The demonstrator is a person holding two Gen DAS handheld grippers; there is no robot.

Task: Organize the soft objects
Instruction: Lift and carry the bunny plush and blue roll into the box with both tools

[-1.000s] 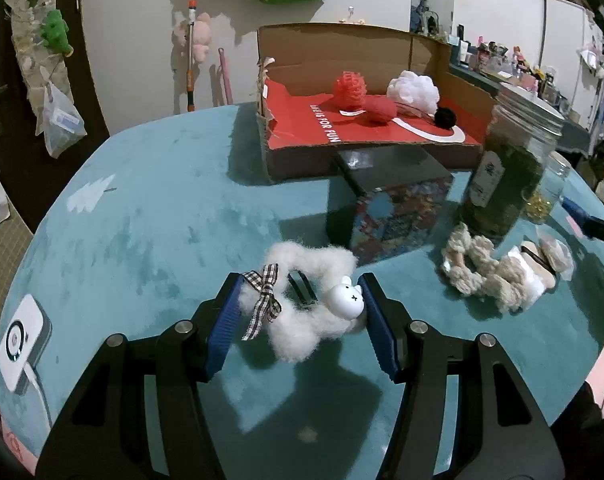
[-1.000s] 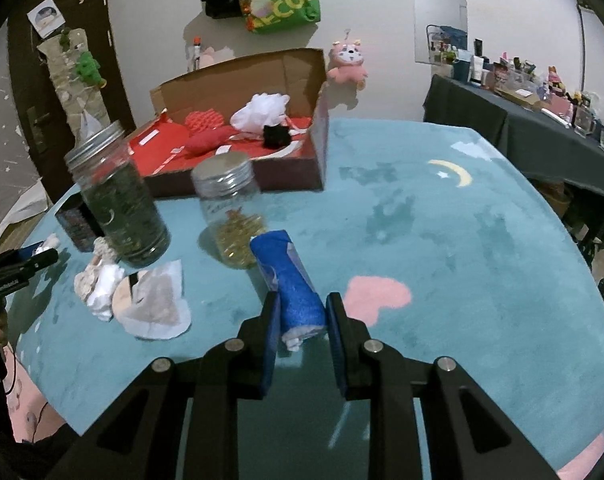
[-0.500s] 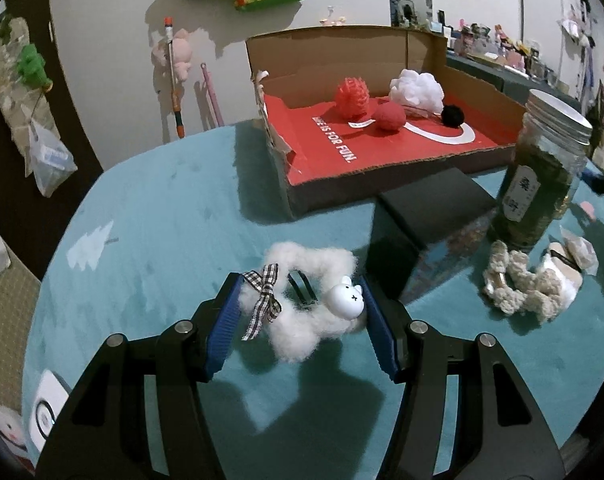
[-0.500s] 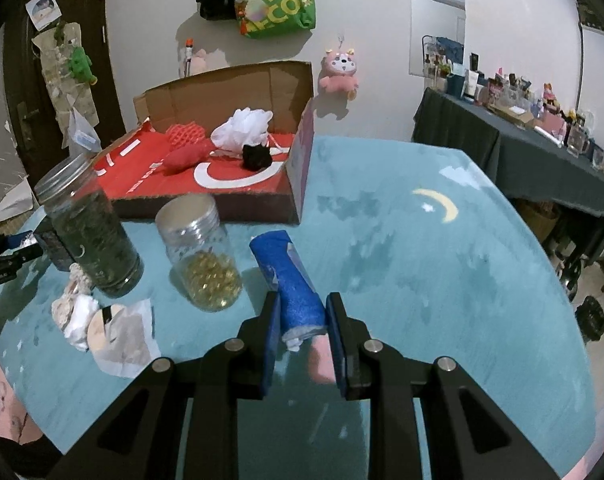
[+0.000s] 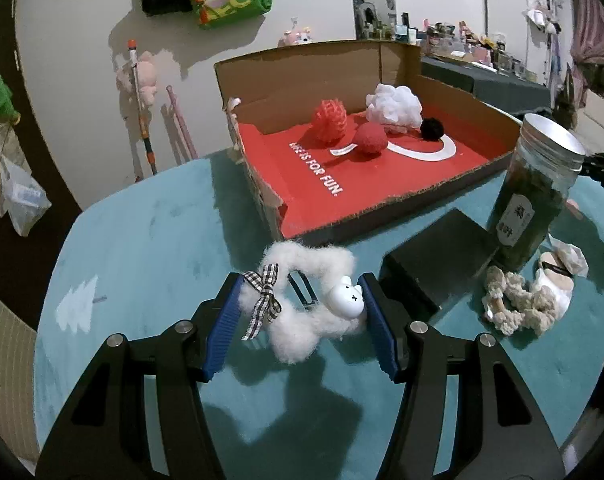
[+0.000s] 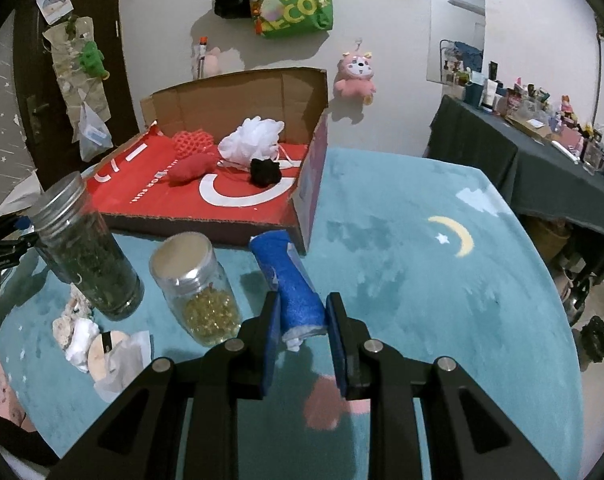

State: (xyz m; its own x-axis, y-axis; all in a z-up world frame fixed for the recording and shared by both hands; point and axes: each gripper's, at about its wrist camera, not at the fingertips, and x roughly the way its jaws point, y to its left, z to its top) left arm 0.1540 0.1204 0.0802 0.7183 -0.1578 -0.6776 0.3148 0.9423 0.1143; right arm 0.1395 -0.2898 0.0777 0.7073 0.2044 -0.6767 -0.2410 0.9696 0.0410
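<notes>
My left gripper (image 5: 300, 312) is shut on a fluffy white scrunchie (image 5: 302, 276) with a checked bow and a white bunny head, held above the teal table in front of the cardboard box (image 5: 302, 80). The box's red floor holds a red mesh puff (image 5: 329, 120), a red ball (image 5: 369, 140), a white puff (image 5: 393, 104) and a black pom-pom (image 5: 431, 129). My right gripper (image 6: 303, 316) is shut on a rolled blue cloth (image 6: 290, 280), held above the table near the box's front right corner (image 6: 307, 216).
A tall jar of dark leaves (image 5: 537, 196), a black box (image 5: 433, 264), and a cream rope scrunchie (image 5: 513, 308) stand right of my left gripper. A small jar of gold beads (image 6: 198, 292) stands left of the blue cloth. Crumpled paper (image 6: 114, 356) lies nearby.
Both grippers have risen and moved toward the cardboard box with their objects still held. The box looks nearer and lower in both views.
</notes>
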